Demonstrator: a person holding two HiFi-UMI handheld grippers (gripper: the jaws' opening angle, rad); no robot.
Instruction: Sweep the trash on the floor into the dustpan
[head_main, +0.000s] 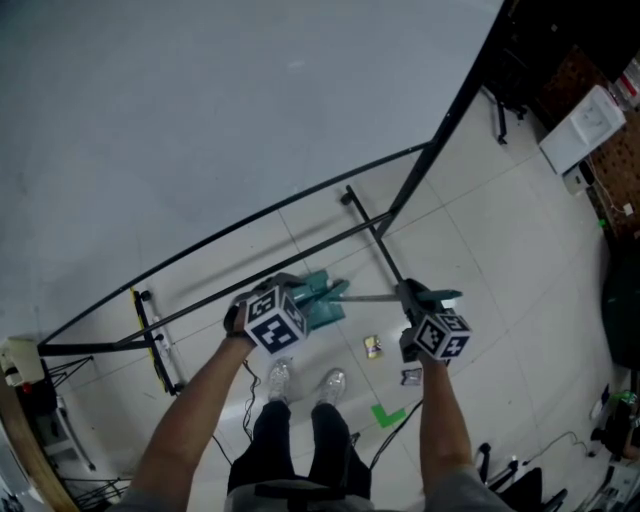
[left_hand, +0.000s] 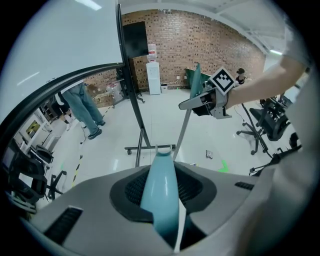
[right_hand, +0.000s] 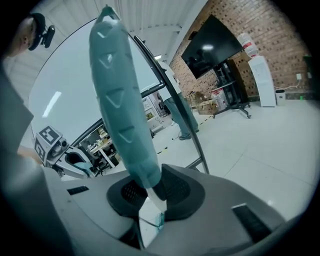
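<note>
Trash lies on the pale tiled floor in two small pieces, one just ahead of the person's shoes and the other below the right gripper in the head view. A green tape mark is stuck to the floor near the second piece.

The left gripper points steeply down, and its fingers are narrow, pressed on the teal handle of the dustpan. The handle runs away from the camera and ends in a small loop. In the head view the dustpan shows just ahead of this gripper, beside the wheeled foot of a black frame that carries a large pale panel. Whether the dustpan touches the floor cannot be told.

The right gripper is also nearly closed, its fingers clamped on the lower end of the broom's ribbed teal grip, which rises tilted above them. From that grip a thin grey rod runs across to the dustpan, so the two tools meet well ahead of the trash. The broom's head is mostly hidden; only a sliver of teal bristle shows low between the right fingers.

The left gripper view shows one piece of trash on the floor past the rod, a brick wall behind, and a person in jeans standing beside the panel.
</note>
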